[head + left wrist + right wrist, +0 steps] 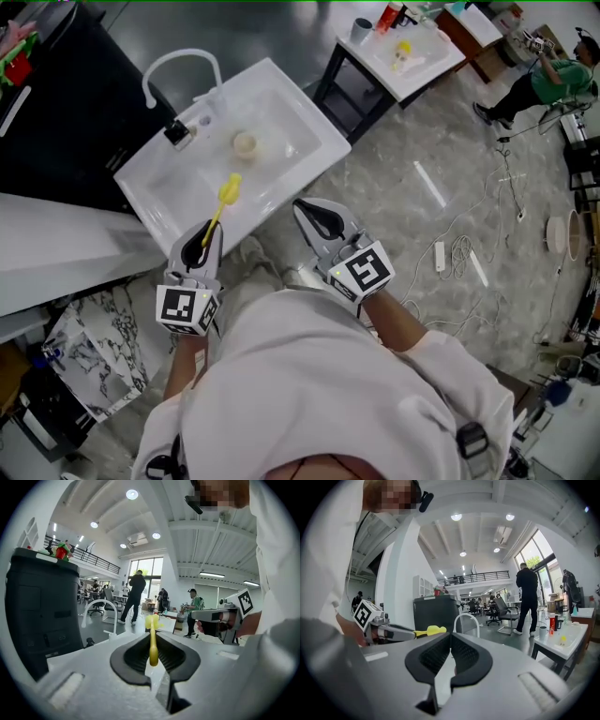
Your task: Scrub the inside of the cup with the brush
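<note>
Head view: left gripper hides part of brush; cup indistinct.

A: Colours at the sink?
B: White basin, pale cream cup inside it; the brush is yellow from handle to bristles.
A: And the tools?
B: Left gripper and right gripper: grey shells, black fingers, marker cubes in black-and-white squares. The floor is glossy grey, faintly veined; the sleeve white; the cabinet beside the sink black.
</note>
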Action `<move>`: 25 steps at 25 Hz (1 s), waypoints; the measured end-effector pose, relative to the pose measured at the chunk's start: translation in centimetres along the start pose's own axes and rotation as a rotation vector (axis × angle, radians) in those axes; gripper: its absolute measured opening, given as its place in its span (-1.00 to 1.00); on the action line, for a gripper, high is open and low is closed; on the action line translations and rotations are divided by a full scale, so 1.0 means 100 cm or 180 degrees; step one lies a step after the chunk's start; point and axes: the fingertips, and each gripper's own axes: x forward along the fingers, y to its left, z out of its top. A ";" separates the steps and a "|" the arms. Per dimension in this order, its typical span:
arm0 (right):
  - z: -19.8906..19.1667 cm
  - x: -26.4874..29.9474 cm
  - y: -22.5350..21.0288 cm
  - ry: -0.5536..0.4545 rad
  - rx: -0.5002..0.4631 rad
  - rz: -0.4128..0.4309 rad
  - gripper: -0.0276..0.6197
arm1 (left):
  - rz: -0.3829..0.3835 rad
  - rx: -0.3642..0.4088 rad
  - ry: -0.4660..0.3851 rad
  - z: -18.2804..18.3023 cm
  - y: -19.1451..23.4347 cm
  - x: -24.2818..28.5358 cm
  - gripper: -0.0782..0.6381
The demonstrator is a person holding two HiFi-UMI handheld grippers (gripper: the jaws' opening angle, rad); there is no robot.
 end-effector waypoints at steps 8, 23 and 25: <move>0.015 0.061 -0.032 0.0036 -0.0053 -0.0113 -0.89 | -0.0196 -0.0039 0.0031 0.010 0.043 0.047 -0.67; 0.012 0.107 -0.064 0.0101 -0.0020 -0.0007 -0.89 | -0.0265 -0.0080 0.0112 0.008 0.065 0.087 -0.67; 0.011 0.110 -0.072 0.0113 -0.0034 0.0054 -0.89 | -0.0216 -0.0087 0.0122 0.009 0.064 0.094 -0.67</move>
